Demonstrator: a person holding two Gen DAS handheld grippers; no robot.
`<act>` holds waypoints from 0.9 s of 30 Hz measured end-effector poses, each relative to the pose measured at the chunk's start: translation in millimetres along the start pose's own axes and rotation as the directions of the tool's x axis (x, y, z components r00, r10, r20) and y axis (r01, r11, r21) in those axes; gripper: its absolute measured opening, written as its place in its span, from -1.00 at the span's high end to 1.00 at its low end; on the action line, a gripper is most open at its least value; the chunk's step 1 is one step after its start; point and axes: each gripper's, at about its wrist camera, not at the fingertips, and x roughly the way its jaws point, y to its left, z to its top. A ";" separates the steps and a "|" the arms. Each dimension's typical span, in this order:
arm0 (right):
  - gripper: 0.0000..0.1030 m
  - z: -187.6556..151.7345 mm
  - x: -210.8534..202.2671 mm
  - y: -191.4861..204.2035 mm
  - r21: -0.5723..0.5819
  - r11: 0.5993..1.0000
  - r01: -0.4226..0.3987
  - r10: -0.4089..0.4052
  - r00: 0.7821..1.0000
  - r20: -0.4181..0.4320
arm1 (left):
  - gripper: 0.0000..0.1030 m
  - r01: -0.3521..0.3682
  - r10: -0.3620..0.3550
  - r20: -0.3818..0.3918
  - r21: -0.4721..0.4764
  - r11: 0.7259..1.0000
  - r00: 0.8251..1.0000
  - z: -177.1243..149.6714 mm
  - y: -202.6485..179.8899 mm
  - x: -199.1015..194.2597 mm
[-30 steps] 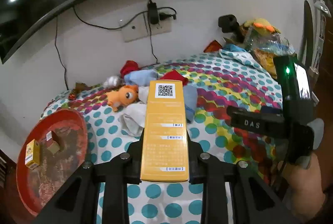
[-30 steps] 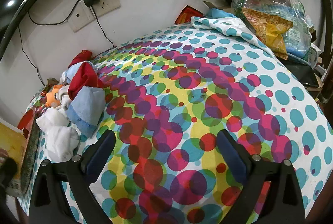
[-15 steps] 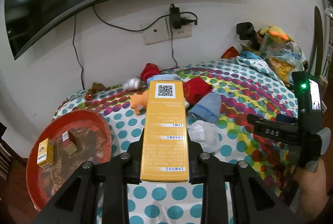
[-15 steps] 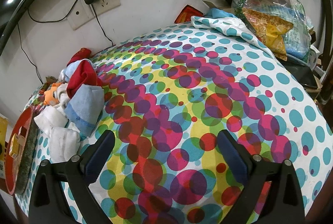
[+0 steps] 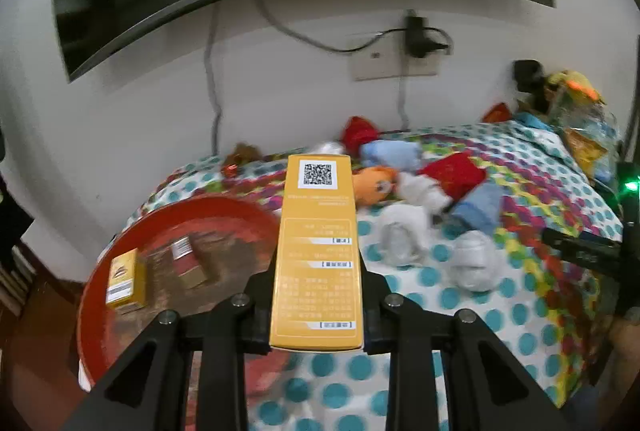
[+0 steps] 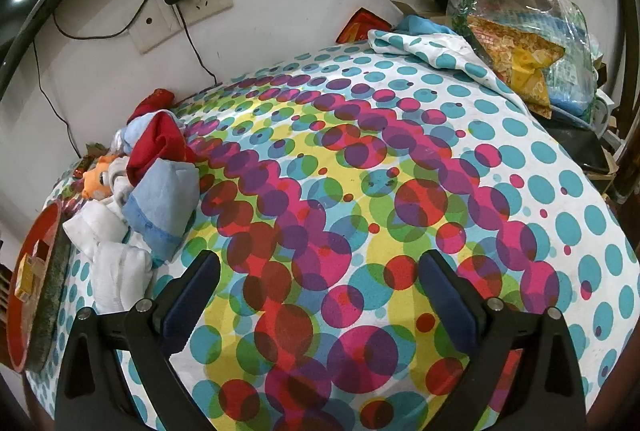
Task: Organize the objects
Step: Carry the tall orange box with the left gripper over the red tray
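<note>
From the left wrist view, the left gripper (image 5: pixel 316 305) had its fingers closed on a tall yellow box (image 5: pixel 317 251), which pointed away from the camera with a QR code near its far end. The box hung above the near edge of a worktop covered by a dotted cloth (image 5: pixel 516 311). Just left of it sat a round red tray (image 5: pixel 96 295) holding a small yellow carton (image 5: pixel 124 281) and a small red-and-brown carton (image 5: pixel 188 263), close together. Beyond and to the right of the box lay an orange plush toy (image 5: pixel 374 185), white socks (image 5: pixel 402 235), a blue sock (image 5: pixel 480 209) and a red cloth (image 5: pixel 454 173), bunched near one another. A wall socket (image 5: pixel 394 65) with a plugged charger was behind them. The right gripper (image 5: pixel 588 251) showed at the right edge, too cut off to judge.

From the right wrist view, the right gripper (image 6: pixel 320 295) had its fingers spread wide and held nothing, over bare dotted cloth (image 6: pixel 400 159). The sock pile (image 6: pixel 120 255) and the tray (image 6: pixel 20 311) lay far left; plastic bags (image 6: pixel 528 43) were piled at the back right.
</note>
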 end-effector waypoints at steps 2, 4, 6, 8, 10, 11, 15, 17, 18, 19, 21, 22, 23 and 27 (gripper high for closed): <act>-0.93 -0.3 0.0 0.1 0.000 1.000 0.000 0.000 1.000 0.000 | 0.44 -0.023 0.023 -0.011 -0.023 0.999 1.000 -2.8 18.4 3.3; -0.93 -0.3 0.2 0.4 -0.002 1.000 0.002 -0.002 1.000 -0.002 | 0.44 -0.045 0.043 -0.026 -0.054 0.998 0.999 -6.9 40.3 6.0; -0.94 -0.4 0.2 -0.1 -0.005 1.000 0.003 -0.003 1.000 -0.003 | 0.44 -0.069 0.066 -0.042 -0.085 0.994 0.997 -10.1 62.6 9.2; -0.94 -1.1 0.5 0.1 -0.008 1.000 0.006 -0.006 1.000 -0.005 | 0.44 -0.087 0.081 -0.056 -0.109 0.990 0.995 -12.3 82.7 11.9; -0.95 -1.3 0.4 -0.2 -0.011 1.000 0.008 -0.008 1.000 -0.006 | 0.44 -0.114 0.107 -0.063 -0.118 0.986 0.992 -13.3 102.8 12.3; -0.95 -1.0 0.8 0.6 -0.009 1.000 0.005 -0.005 1.000 -0.006 | 0.44 -0.123 0.116 -0.067 -0.119 0.985 0.991 -13.2 110.3 12.6; -0.96 -1.0 1.0 1.0 -0.009 1.000 0.007 -0.008 1.000 -0.006 | 0.44 -0.172 0.164 -0.081 -0.110 0.979 0.983 -17.7 143.0 9.7; -0.97 -0.9 1.2 1.3 -0.007 1.000 0.006 -0.006 1.000 -0.005 | 0.44 -0.193 0.183 -0.088 -0.123 0.973 0.979 -25.6 157.8 6.8; -0.97 -0.8 1.4 1.6 -0.008 1.000 0.007 -0.007 1.000 -0.005 | 0.44 -0.198 0.186 -0.095 -0.138 0.970 0.978 -30.2 165.7 5.7; -0.97 -1.0 1.3 1.4 -0.009 1.000 0.008 -0.008 1.000 -0.006 | 0.44 -0.202 0.186 -0.108 -0.164 0.966 0.977 -37.4 176.4 4.1; -0.98 -1.4 1.0 0.5 -0.012 1.000 0.012 -0.012 1.000 -0.008 | 0.44 -0.203 0.180 -0.131 -0.198 0.959 0.975 -48.3 189.4 4.5; -0.98 -1.3 1.8 1.4 -0.012 1.000 0.012 -0.012 1.000 -0.008 | 0.44 -0.205 0.176 -0.149 -0.214 0.955 0.973 -56.4 196.0 6.8; -0.98 -1.5 2.0 2.1 -0.013 1.000 0.012 -0.013 1.000 -0.008 | 0.44 -0.208 0.174 -0.161 -0.222 0.953 0.971 -62.2 200.0 8.3; -0.98 -1.6 2.8 2.9 -0.014 1.000 0.014 -0.015 1.000 -0.009 | 0.44 -0.224 0.177 -0.197 -0.251 0.942 0.964 -80.6 213.0 14.0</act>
